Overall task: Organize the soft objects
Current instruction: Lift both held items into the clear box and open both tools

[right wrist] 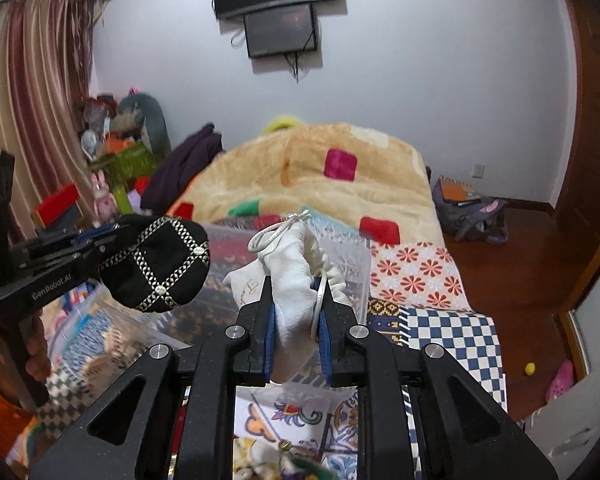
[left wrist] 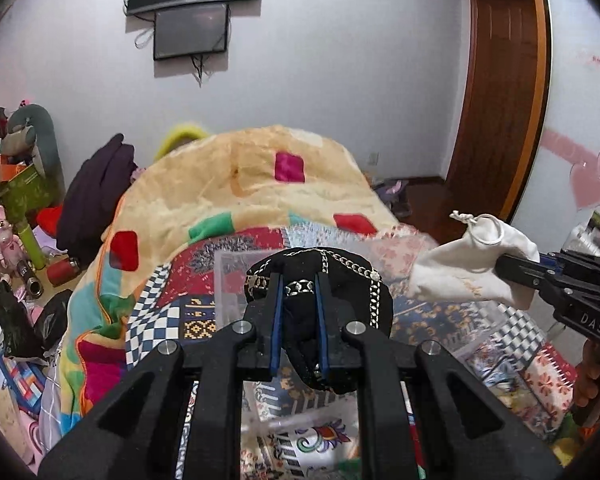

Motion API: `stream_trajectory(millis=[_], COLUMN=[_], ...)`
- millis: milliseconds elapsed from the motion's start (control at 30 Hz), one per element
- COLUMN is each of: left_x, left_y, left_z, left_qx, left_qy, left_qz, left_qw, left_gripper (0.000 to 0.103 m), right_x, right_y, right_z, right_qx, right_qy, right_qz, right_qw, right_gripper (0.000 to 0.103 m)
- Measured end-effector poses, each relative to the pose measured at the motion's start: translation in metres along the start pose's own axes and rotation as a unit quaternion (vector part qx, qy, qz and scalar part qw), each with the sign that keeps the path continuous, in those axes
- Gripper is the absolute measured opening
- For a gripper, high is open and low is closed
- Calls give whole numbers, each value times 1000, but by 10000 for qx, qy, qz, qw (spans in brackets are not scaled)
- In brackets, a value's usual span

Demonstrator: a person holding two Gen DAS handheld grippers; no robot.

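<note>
Above the bed [left wrist: 204, 312], left wrist view: left hand-held gripper [left wrist: 300, 312] clamped on a black chain-trimmed pouch [left wrist: 340, 280], over a clear plastic box [left wrist: 230, 280]. Right wrist view: right hand-held gripper [right wrist: 296, 332] clamped on a white drawstring bag [right wrist: 292, 280], held beside the black pouch.

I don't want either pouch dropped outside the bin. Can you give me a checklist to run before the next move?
1. Left claw shut on the black pouch: ok.
2. Right claw shut on the white pouch: ok.
3. Pouches apart, not tangled: ok.
4. White pouch's drawstring free of the claw: not ok, a loop sits by one finger.
5. Clear bin below the black pouch: ok.
6. Room inside the bin: cannot tell.
</note>
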State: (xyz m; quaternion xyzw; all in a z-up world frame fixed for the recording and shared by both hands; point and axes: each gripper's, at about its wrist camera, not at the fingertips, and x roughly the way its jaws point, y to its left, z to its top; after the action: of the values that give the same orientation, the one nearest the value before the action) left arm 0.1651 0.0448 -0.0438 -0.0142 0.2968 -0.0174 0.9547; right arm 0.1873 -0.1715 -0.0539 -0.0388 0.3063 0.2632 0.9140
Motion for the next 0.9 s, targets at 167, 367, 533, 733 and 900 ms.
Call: stream_trajectory(millis=[167, 367, 533, 733, 900], left_x=[31, 53, 60, 46, 17], left_y=[-5, -12, -12, -13, -16], left_z=[-6, -13, -17, -14, -10], left_qx=[144, 256, 174, 177, 222], left_qy=[380, 671, 833, 750, 507], left_qz=[7, -35, -44, -84, -152], left_qw=[9992, 9974, 9964, 9970, 9984], left_gripper=[13, 14, 15, 32, 51], right_x=[31, 53, 58, 50, 27], right_y=[0, 6, 9, 5, 5], right_z=[-5, -12, -15, -14, -9], right_qx=[-125, -315, -414, -351, -360], right_qy=[408, 789, 936, 901, 649], right_qz=[17, 29, 15, 27, -24], right_qw=[9991, 9964, 9947, 9953, 9972], right_gripper=[16, 16, 19, 46, 56])
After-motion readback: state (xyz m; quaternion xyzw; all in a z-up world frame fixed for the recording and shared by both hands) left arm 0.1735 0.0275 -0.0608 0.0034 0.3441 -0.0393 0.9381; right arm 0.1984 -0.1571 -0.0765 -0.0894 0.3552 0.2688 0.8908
